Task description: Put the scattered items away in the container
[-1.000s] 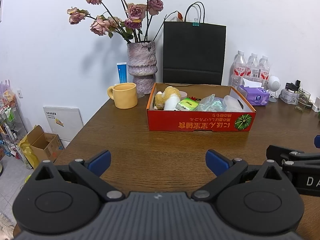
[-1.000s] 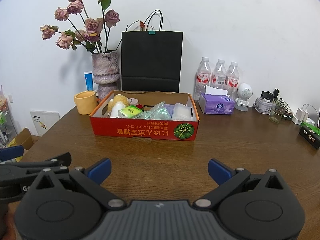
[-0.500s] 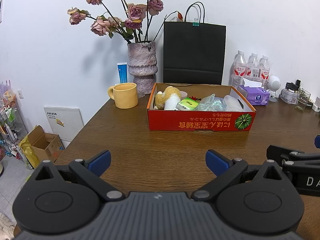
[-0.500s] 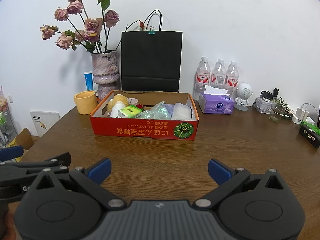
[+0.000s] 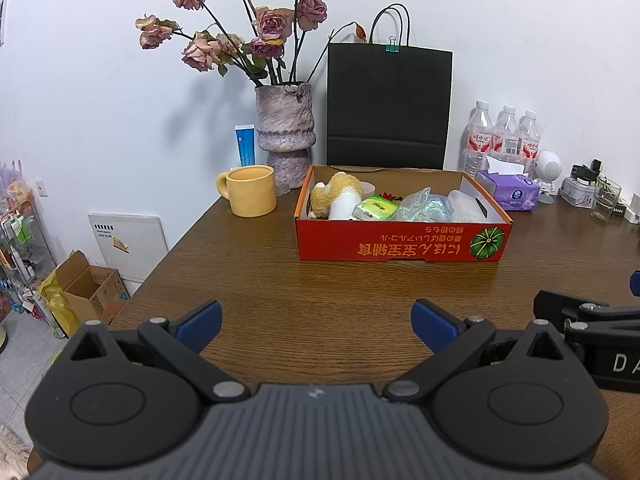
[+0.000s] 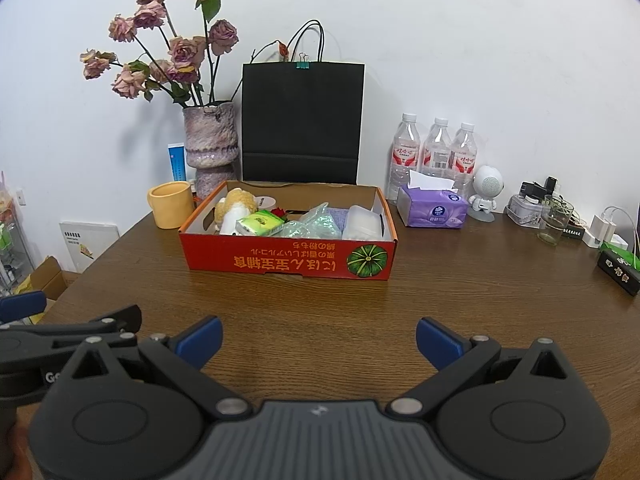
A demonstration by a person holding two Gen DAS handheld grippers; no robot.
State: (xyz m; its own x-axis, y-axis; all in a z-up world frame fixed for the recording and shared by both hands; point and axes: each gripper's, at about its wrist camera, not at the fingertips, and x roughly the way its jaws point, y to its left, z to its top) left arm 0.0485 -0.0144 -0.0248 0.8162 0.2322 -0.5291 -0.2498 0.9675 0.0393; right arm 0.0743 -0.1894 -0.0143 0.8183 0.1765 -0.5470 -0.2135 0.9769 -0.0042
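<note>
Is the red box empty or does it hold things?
It holds things: a plush toy, a green packet and plastic bags lie inside the red box.

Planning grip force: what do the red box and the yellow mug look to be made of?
Red box: printed cardboard, matte, brown raw inside walls and folded edges. Yellow mug: likely glazed ceramic, thick rim, soft sheen; could be plastic.

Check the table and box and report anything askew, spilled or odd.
Nothing spilled or toppled. One oddity: the print on the red box front reads upside down. The roses in the vase look wilted. Both grippers are open and empty.
</note>
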